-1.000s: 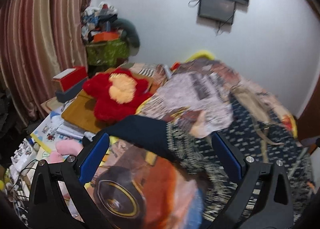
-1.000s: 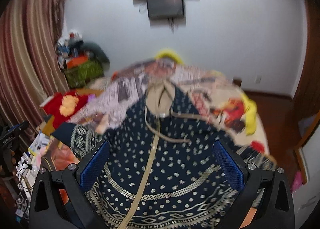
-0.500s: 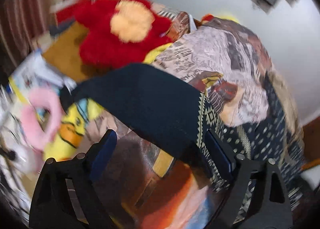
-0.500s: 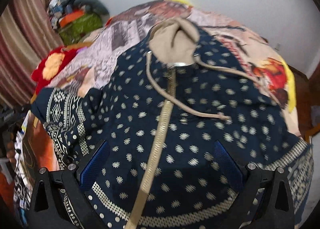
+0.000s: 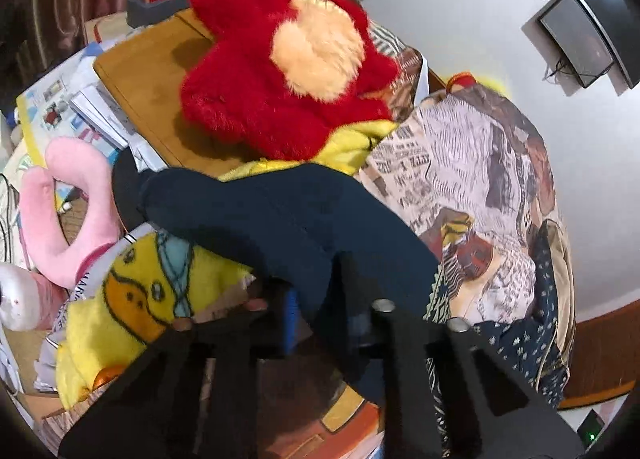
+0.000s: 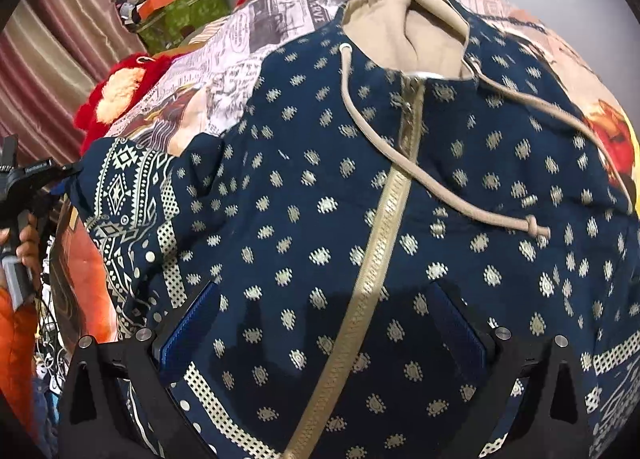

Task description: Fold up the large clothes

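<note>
Printed bedspread (image 5: 460,163), white wall (image 5: 480,19) (striped curtain (image 6: 52,47) beside) — cluttered room

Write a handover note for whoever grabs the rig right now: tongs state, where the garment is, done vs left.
Left tongs: shut on the sleeve of the navy hoodie, plain dark cuff end, at the bed edge beside the yellow duck blanket.
Right tongs: open, low over the hoodie's lower front, astride the gold zipper; nothing gripped.
Hoodie lies front up and zipped on the printed bedspread, hood at the far end.
Done: sleeve grasped. No fold visible.
Left: likely bring the sleeve across the body, then the other side, then fold up.
</note>
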A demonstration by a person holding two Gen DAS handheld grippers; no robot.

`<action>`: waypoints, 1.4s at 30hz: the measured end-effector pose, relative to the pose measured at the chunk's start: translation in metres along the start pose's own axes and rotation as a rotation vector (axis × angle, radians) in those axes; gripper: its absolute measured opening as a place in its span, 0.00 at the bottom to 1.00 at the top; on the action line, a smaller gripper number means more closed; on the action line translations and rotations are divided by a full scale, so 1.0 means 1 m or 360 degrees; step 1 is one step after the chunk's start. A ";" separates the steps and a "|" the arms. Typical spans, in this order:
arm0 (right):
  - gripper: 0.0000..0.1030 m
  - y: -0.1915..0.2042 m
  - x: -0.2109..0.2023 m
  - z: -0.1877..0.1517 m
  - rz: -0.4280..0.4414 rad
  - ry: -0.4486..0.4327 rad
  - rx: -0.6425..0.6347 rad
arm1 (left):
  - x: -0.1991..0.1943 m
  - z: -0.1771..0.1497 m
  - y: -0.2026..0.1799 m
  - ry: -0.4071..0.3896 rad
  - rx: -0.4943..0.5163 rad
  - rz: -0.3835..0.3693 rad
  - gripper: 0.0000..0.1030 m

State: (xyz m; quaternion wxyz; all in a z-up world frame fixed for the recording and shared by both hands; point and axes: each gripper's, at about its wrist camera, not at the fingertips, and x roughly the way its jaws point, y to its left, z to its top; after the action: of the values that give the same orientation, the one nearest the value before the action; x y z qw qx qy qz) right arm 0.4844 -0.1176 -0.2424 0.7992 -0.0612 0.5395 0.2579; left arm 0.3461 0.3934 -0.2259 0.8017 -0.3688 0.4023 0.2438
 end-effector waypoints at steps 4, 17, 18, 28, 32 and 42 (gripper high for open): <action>1.00 -0.009 -0.013 -0.002 0.0013 -0.0028 0.0045 | -0.033 -0.003 -0.034 -0.0148 0.0235 0.0076 0.06; 1.00 -0.062 -0.105 -0.022 0.0008 -0.0229 0.0204 | -0.149 -0.076 -0.228 -0.0471 0.0995 -0.0347 0.05; 1.00 -0.067 -0.111 -0.024 0.0000 -0.0234 0.0215 | -0.146 -0.088 -0.241 -0.0434 0.1033 -0.0389 0.05; 1.00 -0.125 -0.165 -0.059 -0.0042 -0.0272 0.0356 | -0.035 -0.246 -0.289 0.0328 0.1281 -0.0483 0.05; 1.00 -0.138 -0.166 -0.072 -0.0025 -0.0235 0.0426 | -0.018 -0.292 -0.279 0.0506 0.1337 -0.0422 0.05; 1.00 -0.102 -0.143 -0.060 0.0058 -0.0179 0.0335 | -0.090 -0.236 -0.221 0.0186 0.1325 -0.0415 0.55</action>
State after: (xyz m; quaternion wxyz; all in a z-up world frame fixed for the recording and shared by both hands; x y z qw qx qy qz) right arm 0.4422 -0.2773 -0.1579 0.8253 0.0475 0.5189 0.2175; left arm 0.3381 0.0648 -0.1592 0.8818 -0.0754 0.4611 -0.0635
